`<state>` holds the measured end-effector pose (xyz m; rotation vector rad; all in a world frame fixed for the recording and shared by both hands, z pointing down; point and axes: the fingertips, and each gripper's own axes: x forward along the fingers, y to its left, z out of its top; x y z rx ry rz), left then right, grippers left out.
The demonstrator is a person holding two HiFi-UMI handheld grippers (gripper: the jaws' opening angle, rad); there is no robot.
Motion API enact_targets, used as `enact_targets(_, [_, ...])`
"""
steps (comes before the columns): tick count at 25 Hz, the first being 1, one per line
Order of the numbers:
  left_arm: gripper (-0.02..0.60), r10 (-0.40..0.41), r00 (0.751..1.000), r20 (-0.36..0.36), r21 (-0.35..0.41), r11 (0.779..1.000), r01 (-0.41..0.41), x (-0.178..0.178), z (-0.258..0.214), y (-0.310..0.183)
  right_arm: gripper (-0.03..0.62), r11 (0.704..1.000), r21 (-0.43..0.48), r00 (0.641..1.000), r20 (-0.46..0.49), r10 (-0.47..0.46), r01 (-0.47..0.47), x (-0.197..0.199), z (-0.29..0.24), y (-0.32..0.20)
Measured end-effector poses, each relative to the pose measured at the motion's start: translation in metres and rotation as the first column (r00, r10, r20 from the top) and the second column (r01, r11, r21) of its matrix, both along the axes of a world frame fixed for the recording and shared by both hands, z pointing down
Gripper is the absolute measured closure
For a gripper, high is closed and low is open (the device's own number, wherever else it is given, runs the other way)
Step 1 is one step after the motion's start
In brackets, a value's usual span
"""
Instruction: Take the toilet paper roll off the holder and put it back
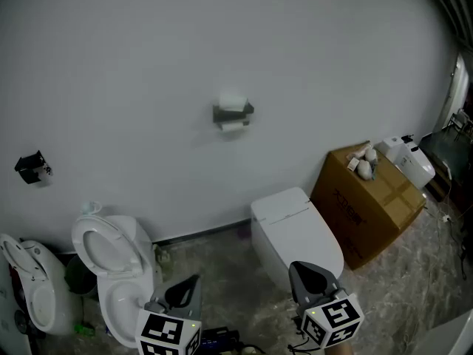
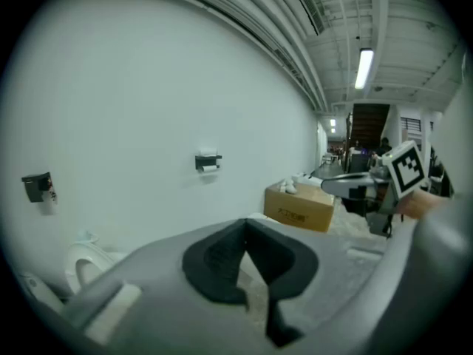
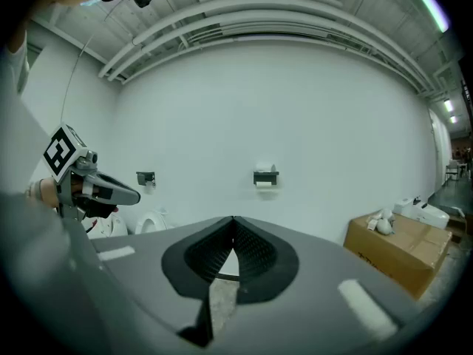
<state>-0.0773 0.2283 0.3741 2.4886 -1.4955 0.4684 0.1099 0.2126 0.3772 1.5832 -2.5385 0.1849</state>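
The toilet paper roll [image 1: 233, 100] sits on its wall holder [image 1: 233, 114], small and far off, with a tail of paper hanging below; how it is seated cannot be made out; the left gripper [image 2: 245, 221] and right gripper [image 3: 233, 218] are each pressed together on nothing, well apart from the wall; the head view's lower edge cuts both off at their marker cubes.
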Motion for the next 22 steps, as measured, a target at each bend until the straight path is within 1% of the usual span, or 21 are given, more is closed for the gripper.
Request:
enact_targets(8, [0.586, -0.003, 1.0, 0.002, 0.003, 1.0, 0.003, 0.003, -0.003, -0.001, 0.589, 1.0, 0.016, 0.999, 0.037, -0.019, 0.019, -0.002, -0.004, 0.0])
enact_targets(16, [0.586, -0.012, 1.0, 0.001, 0.007, 1.0, 0.012, 0.004, -0.005, 0.002, 0.584, 0.999, 0.033, 0.998, 0.069, -0.006, 0.004, 0.001, -0.011, 0.0])
enact_targets(19, [0.586, -0.016, 1.0, 0.004, 0.007, 1.0, 0.016, 0.006, -0.004, 0.003, 0.495, 0.999, 0.042, 0.996, 0.081, -0.028, 0.025, 0.001, -0.011, 0.001])
enact_targets(20, [0.586, -0.017, 1.0, 0.004, 0.007, 1.0, 0.017, 0.007, -0.005, 0.003, 0.48, 0.999, 0.043, 0.996, 0.081, -0.034, 0.031, 0.0, -0.011, 0.001])
enact_targets(22, [0.586, -0.022, 1.0, 0.004, 0.008, 1.0, 0.022, 0.009, -0.005, 0.004, 0.477, 0.998, 0.043, 0.996, 0.08, -0.042, 0.039, 0.001, -0.01, 0.001])
